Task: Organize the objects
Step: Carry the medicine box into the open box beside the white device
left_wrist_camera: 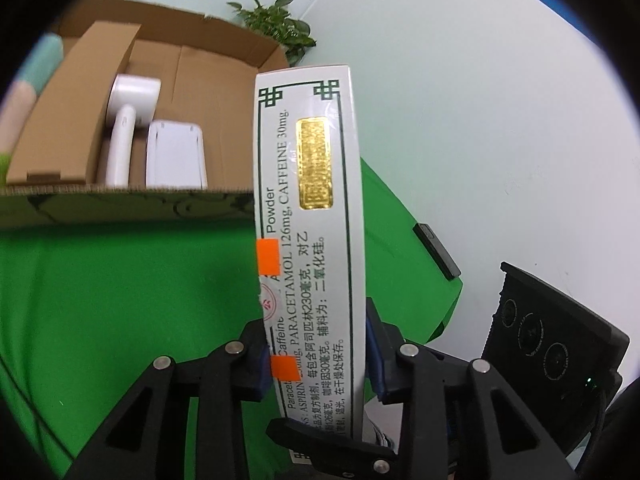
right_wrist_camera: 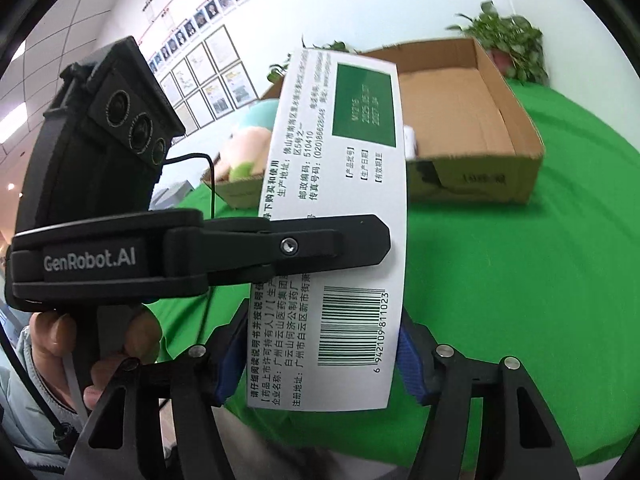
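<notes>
Green cloth (left_wrist_camera: 120, 300) covers the table; the left gripper (left_wrist_camera: 316, 364) pinches a white medicine box (left_wrist_camera: 308, 220) upright before a cardboard carton (left_wrist_camera: 224, 80). Right wrist view: right gripper (right_wrist_camera: 320, 356) fingers flank the box's barcode end (right_wrist_camera: 352, 328); contact unclear.

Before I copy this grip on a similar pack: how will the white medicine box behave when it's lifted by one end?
The medicine box probably stays stiff: it juts straight out of the left claw without sagging. It is likely light, being thin card marked as powder. Its glossy faces may slip, which may be why the right claw brackets the barcode end.
</notes>
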`<state>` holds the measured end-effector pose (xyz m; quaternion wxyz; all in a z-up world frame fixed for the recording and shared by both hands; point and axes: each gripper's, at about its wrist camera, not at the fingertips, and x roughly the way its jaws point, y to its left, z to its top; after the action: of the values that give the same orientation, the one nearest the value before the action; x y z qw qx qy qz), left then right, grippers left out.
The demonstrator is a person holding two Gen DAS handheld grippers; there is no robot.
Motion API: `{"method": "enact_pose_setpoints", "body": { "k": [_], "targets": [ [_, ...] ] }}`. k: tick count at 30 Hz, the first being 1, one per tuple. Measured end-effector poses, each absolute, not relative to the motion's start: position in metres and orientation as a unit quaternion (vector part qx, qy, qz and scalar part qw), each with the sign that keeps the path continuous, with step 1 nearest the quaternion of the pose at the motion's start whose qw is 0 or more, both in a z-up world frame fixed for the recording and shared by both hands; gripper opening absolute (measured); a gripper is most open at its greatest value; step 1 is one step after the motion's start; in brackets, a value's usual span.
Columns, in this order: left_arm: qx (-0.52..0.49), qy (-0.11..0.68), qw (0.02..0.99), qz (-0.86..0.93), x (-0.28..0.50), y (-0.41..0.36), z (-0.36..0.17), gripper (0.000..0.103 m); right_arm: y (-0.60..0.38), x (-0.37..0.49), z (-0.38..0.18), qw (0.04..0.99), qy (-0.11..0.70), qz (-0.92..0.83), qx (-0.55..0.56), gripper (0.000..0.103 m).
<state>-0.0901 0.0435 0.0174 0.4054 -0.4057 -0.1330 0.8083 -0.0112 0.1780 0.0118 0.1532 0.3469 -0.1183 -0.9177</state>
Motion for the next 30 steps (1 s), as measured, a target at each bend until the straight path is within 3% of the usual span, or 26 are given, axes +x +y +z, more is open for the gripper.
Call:
{"method": "enact_pose_setpoints", "body": {
  "k": [11, 21, 30],
  "targets": [
    [-0.362, -0.109, 0.419, 0.825, -0.114, 0.048, 0.061, 0.035, 0.191, -0.047, 0.057, 0.136, -0.105, -0.936, 0.307, 0.061],
    [-0.367, -0.124, 0.405, 0.828, -0.2, 0.079, 0.092, 0.035, 0.214, -0.126, 0.097, 0.149, -0.096, -0.93, 0.322, 0.061],
    [-0.427, -0.157, 0.399, 0.796, -0.261, 0.096, 0.067, 0.034, 0.249, -0.198, 0.094, 0.146, -0.138, -0.906, 0.372, 0.061]
  ]
}}
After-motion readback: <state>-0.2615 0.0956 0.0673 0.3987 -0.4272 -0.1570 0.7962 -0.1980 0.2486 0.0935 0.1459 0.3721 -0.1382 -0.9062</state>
